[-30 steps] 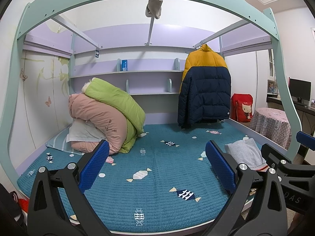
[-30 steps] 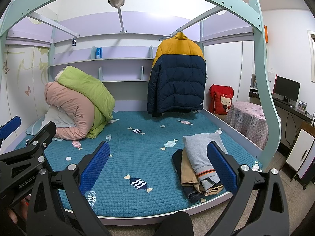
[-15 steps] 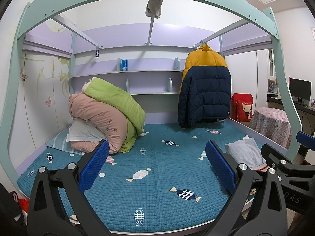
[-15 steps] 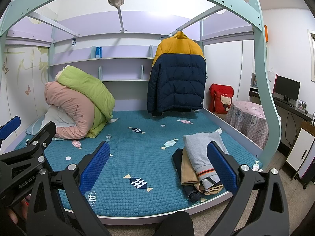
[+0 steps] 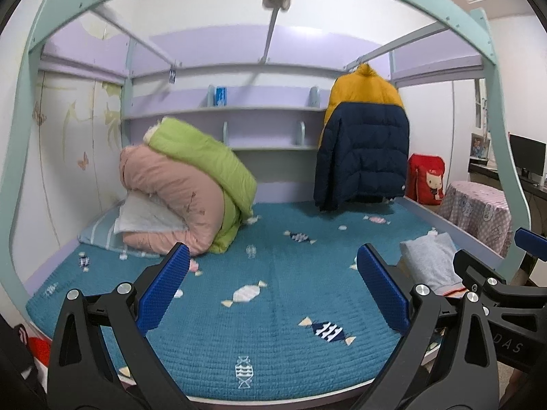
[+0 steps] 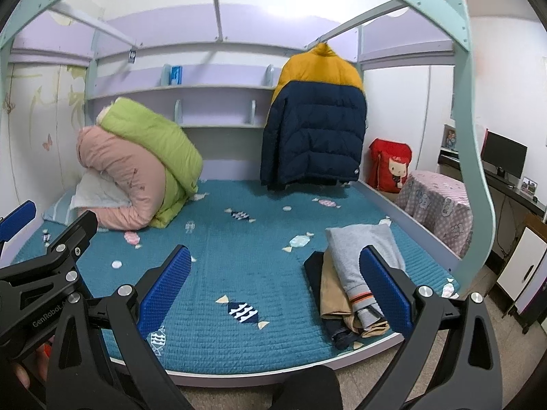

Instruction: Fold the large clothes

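Both wrist views look from the foot of the bed (image 5: pixel 273 307) toward its headboard shelves (image 6: pixel 177 89), low and near the mattress edge. The right view sits further right. Both share the hanging jacket (image 5: pixel 362 147).

Clothes pile (image 6: pixel 352 273) sits lower right of my right view: grey top over tan and dark pieces, folded-ish, on bed edge.
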`<state>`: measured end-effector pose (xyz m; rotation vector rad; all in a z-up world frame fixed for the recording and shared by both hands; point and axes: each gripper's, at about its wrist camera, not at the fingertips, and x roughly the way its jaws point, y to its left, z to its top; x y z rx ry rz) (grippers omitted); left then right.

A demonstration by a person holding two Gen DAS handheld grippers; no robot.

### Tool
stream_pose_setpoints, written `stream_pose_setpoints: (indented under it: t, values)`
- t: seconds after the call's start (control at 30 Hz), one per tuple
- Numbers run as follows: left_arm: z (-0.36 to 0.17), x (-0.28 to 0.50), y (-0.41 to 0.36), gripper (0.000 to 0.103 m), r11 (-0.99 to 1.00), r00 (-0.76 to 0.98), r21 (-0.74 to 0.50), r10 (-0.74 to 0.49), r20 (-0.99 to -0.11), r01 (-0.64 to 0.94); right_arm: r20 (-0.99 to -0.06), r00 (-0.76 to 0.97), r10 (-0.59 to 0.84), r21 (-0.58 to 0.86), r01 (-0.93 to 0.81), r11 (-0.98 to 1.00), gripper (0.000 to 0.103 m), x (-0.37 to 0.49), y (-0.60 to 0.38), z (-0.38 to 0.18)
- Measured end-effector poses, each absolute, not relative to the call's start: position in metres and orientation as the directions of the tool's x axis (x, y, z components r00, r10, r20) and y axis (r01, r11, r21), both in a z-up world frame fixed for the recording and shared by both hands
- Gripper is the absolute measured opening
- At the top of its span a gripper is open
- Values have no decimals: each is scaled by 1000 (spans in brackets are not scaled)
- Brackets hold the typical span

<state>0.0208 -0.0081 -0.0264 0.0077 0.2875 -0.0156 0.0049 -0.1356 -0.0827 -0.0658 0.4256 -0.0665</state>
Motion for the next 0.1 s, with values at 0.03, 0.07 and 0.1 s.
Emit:
stream_pose_setpoints:
  t: [0.03, 0.07, 0.1]
  values:
    - [-30, 27, -4, 98, 1000, 955, 0, -12, -297, 13, -427, 902, -72, -84, 40, 996, 95, 13, -130, -88]
    - [-36, 36, 3, 98, 1000, 947, -9, -8, -320, 6, -443, 894, -67, -91, 30, 995, 95, 21, -125, -93]
    - [-41, 43, 8, 98, 1000, 942, -15, -5, -335, 0, -458, 887, -60, -96, 17, 995, 95, 29, -119, -98]
